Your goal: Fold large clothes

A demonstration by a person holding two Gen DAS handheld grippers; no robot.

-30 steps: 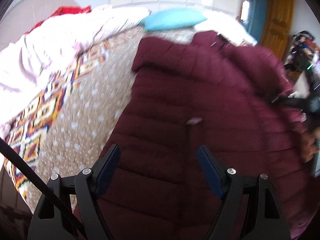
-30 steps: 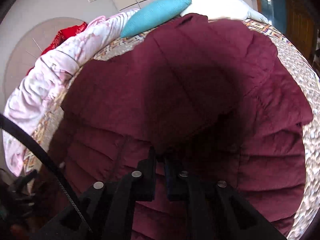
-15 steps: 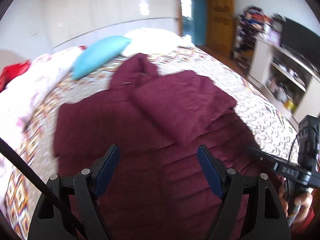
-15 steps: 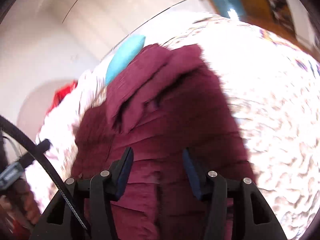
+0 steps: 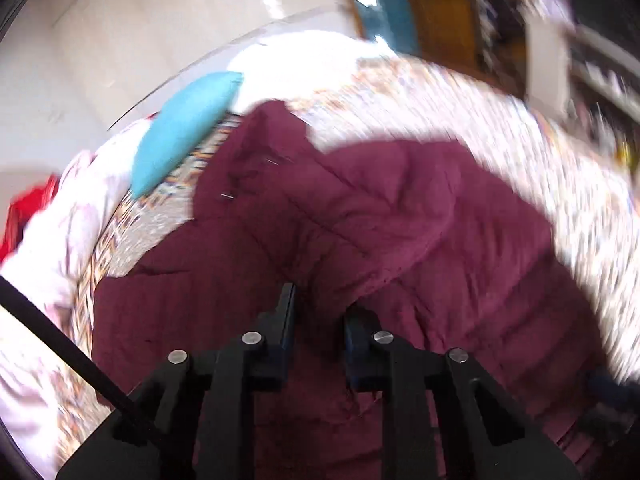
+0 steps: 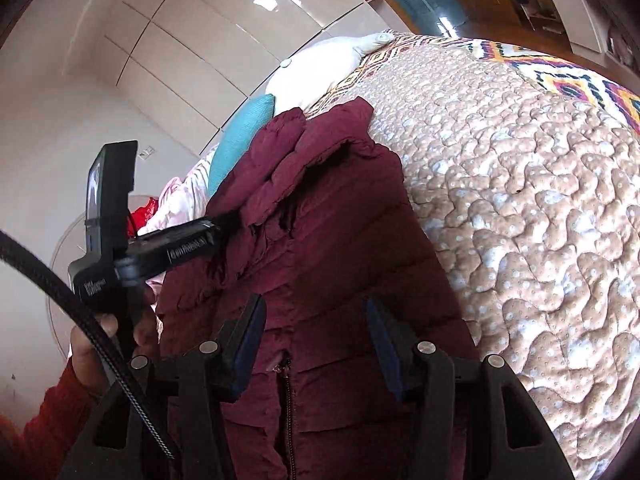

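jaws of left gripper [image 5: 318,312] have just been closing, pinching maroon jacket [image 5: 360,240] fabric mid-frame; right gripper [image 6: 316,320] half open, gripping nothing.

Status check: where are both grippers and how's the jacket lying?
Left gripper just closing on a maroon jacket fold. Right gripper open above the zipper, holding nothing. Jacket partly folded on the quilt; nothing in the way.

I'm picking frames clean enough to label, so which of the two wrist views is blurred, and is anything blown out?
Left wrist view: motion-smeared, worst on the bedspread and shelves at right; the white pillow is blown out; the maroon jacket is soft. Right wrist view: sharp, with crisp quilting on the bedspread and a readable jacket zipper; only ceiling glare, plus fisheye bending at the edges.
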